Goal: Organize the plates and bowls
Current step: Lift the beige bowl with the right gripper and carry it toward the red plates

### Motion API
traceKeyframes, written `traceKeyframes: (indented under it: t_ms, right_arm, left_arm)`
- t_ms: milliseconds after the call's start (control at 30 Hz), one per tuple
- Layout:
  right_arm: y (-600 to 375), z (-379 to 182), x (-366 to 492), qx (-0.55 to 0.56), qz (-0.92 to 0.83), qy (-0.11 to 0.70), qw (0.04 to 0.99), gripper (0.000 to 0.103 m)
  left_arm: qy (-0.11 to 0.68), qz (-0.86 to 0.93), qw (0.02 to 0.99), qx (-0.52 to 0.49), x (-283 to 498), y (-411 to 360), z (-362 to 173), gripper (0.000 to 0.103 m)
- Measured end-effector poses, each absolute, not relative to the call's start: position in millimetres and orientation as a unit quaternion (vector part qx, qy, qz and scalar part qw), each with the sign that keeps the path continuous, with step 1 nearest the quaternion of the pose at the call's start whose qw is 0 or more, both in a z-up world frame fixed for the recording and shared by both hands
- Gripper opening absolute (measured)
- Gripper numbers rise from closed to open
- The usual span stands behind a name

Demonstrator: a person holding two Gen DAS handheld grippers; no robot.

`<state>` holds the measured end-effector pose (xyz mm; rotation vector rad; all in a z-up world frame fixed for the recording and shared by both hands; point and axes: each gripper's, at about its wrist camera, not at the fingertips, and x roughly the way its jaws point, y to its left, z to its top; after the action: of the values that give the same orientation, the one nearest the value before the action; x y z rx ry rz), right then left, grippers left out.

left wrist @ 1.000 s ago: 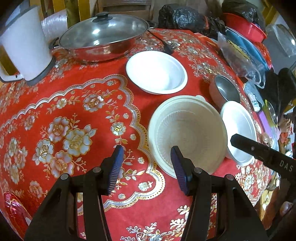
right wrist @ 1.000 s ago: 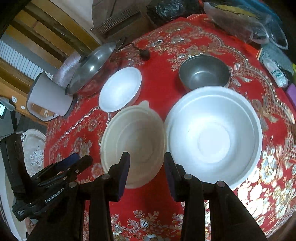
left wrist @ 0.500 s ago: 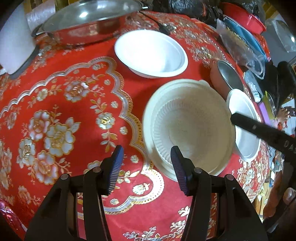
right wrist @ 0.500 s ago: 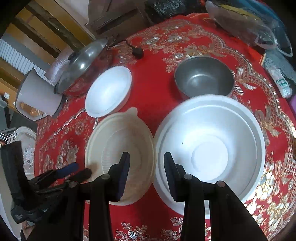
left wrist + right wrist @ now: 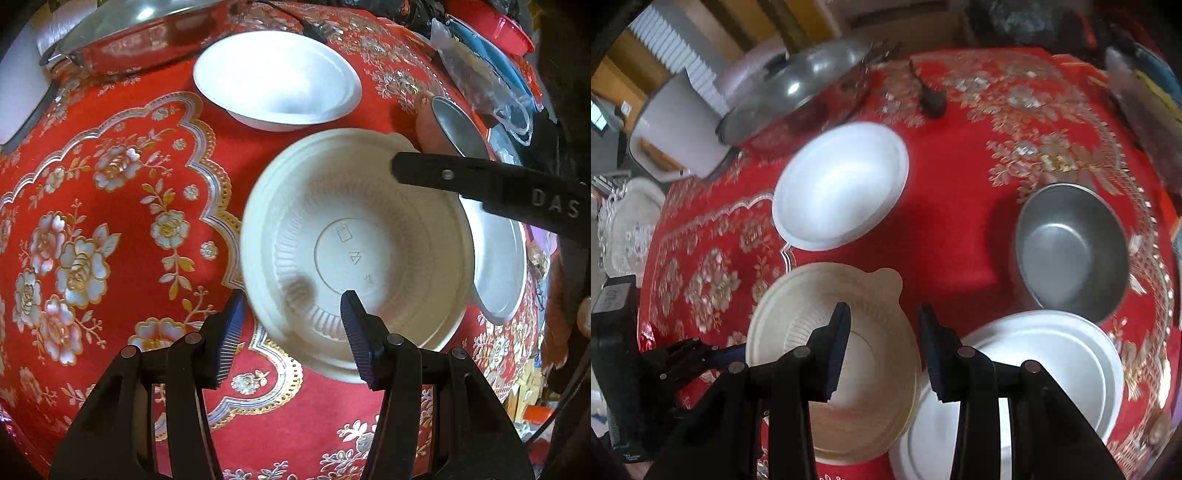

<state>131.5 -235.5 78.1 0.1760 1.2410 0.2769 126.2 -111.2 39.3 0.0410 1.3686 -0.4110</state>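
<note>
Our left claw (image 5: pixel 291 321) is spread wide over the near rim of the cream bowl (image 5: pixel 354 243) on the red tabletop (image 5: pixel 110 206) — gripping nothing. Our right claw (image 5: pixel 882 345), also released, straddles its far rim — beside the white bowl (image 5: pixel 1045 373).

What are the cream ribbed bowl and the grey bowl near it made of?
The cream bowl looks like thin moulded plastic, matte: fluted walls, a tab on the rim and embossed marks in its base. The grey bowl looks like metal, probably steel, with a dull brushed sheen and soft reflections inside.
</note>
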Motion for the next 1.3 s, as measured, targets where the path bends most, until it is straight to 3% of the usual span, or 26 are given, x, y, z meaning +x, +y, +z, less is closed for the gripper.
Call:
traceKeyframes:
  t_ms: [300, 333, 367, 500, 567, 1300]
  right_arm:
    - [-231, 73, 132, 0.060, 0.160, 0.597, 0.784, 0.037]
    - [-231, 73, 132, 0.059, 0.160, 0.596, 0.785, 0.032]
    - [-230, 73, 131, 0.056, 0.159, 0.597, 0.784, 0.019]
    - [-229, 70, 124, 0.051, 0.146, 0.594, 0.789, 0.015]
    - [-230, 69, 122, 0.061, 0.142, 0.591, 0.792, 0.014]
    - [-145, 91, 100, 0.080, 0.200, 0.579, 0.786, 0.013]
  left_arm:
    - [0.631, -0.168, 0.756, 0.047, 125, -120, 28, 0.053]
    - [0.628, -0.166, 0.758, 0.052, 124, -121, 27, 0.053]
    - [0.627, -0.163, 0.760, 0.051, 125, -122, 27, 0.053]
    - [0.621, -0.148, 0.767, 0.060, 126, -115, 25, 0.027]
    - [0.623, -0.148, 0.767, 0.051, 127, -110, 25, 0.023]
    - [0.599, -0.087, 0.795, 0.030, 90, -10, 65, 0.022]
